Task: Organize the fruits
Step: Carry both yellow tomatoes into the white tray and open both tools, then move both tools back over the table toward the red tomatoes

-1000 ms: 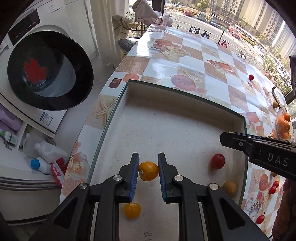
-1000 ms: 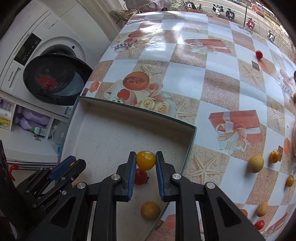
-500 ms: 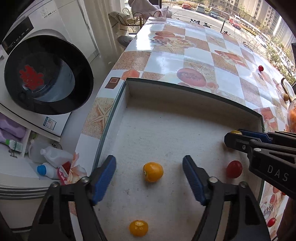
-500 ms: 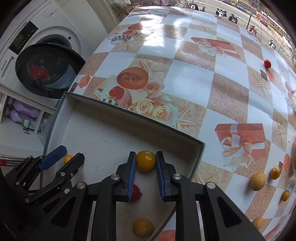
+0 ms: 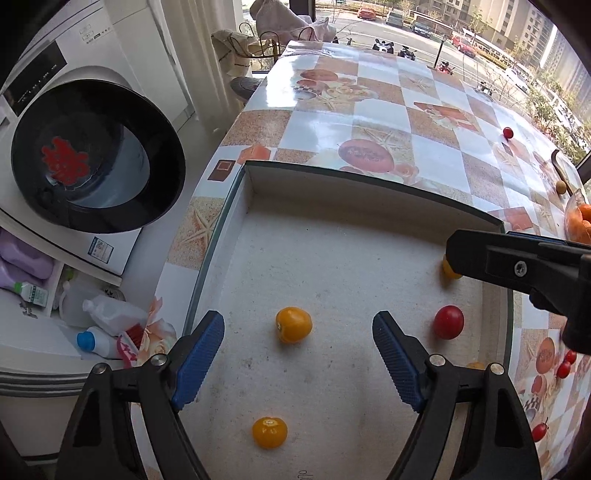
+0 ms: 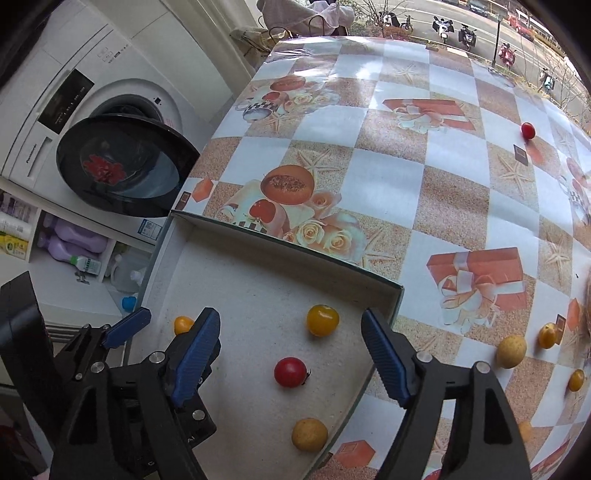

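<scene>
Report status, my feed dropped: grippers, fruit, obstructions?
Left gripper open, empty. Right gripper jaws opening, nothing pinched. Round yellow tomato lies loose in shallow white tray. Nothing blocking.

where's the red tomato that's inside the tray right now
In the right wrist view the red tomato lies on the tray floor near its right wall, between a yellow tomato above and a tan fruit below.

This is a home, a laundry corner by a window. A white front-loading washing machine (image 5: pixel 85 122) stands with its round door swung open, detergent bottles (image 5: pixel 99 332) shelved below it. Beside it a surface (image 6: pixel 388 155) wears a glossy fruit-and-roses tablecloth, and outside are a street with parked scooters (image 6: pixel 454 26) and apartment blocks (image 5: pixel 517 18).
</scene>
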